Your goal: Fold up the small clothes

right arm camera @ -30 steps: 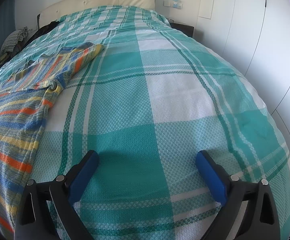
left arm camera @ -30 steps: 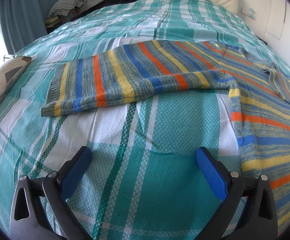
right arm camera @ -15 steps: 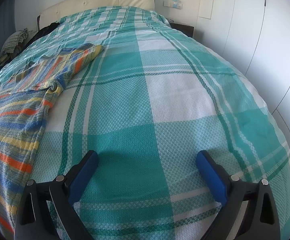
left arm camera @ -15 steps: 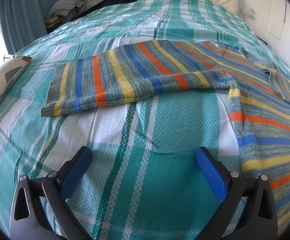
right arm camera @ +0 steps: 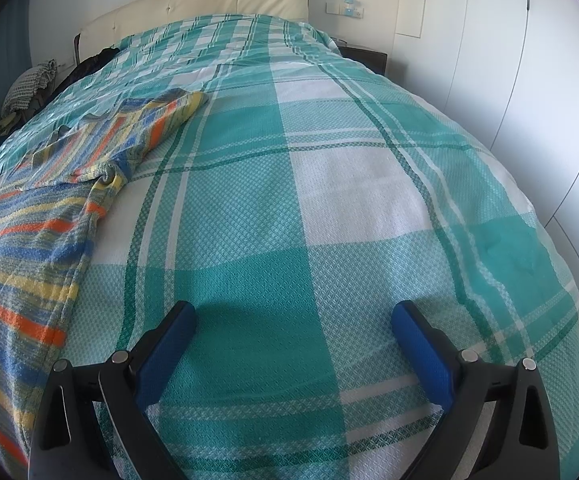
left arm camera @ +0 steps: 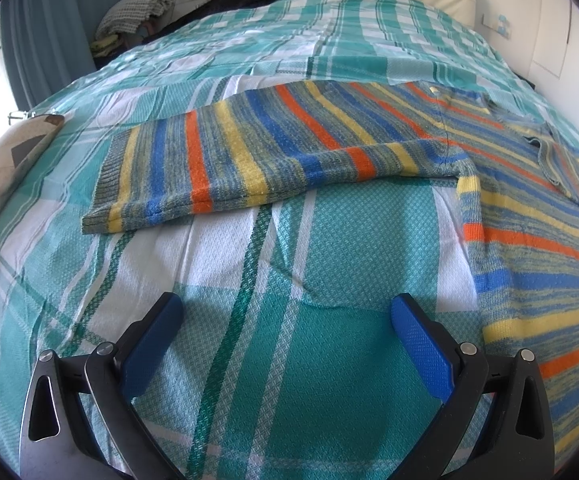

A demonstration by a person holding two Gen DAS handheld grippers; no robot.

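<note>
On the bed (left arm camera: pixel 329 380), spread over a teal-and-white plaid cover, lies a striped knit sweater (left arm camera: pixel 529 248), unfolded as yet. In the left wrist view its body fills the right side and one sleeve (left arm camera: pixel 249 160) runs flat across the cover toward the left, ribbed cuff (left arm camera: pixel 109 168) at the far-left end. The left gripper (left arm camera: pixel 287 328) hovers over bare cover near the sleeve, jaws wide apart w/ nothing between them. The right gripper (right arm camera: pixel 293 330) is the same: wide, empty, above bare cover to the right of the sweater (right arm camera: pixel 21 240), not touching it. Handling, as a guess: soft, limp, light-to-medium knit, so it'll drape and sag when lifted, stretch if pulled by one point, and grip the woven cover rather than slide. Best holds prob. the cuff or a sleeve edge for the left, and hem/shoulder corners for the body; pinch a doubled edge, not a single layer mid-panel. Views differ: the left one shows the outstretched sleeve, the collar area, plus a pile of cloth at the far left by the curtain. The right one shows the other sleeve (right arm camera: pixel 157 124), bunched and angled toward the far side, the open right half of the bed and the white wardrobe beyond. Neither view shows the sweater's near hem.
</note>
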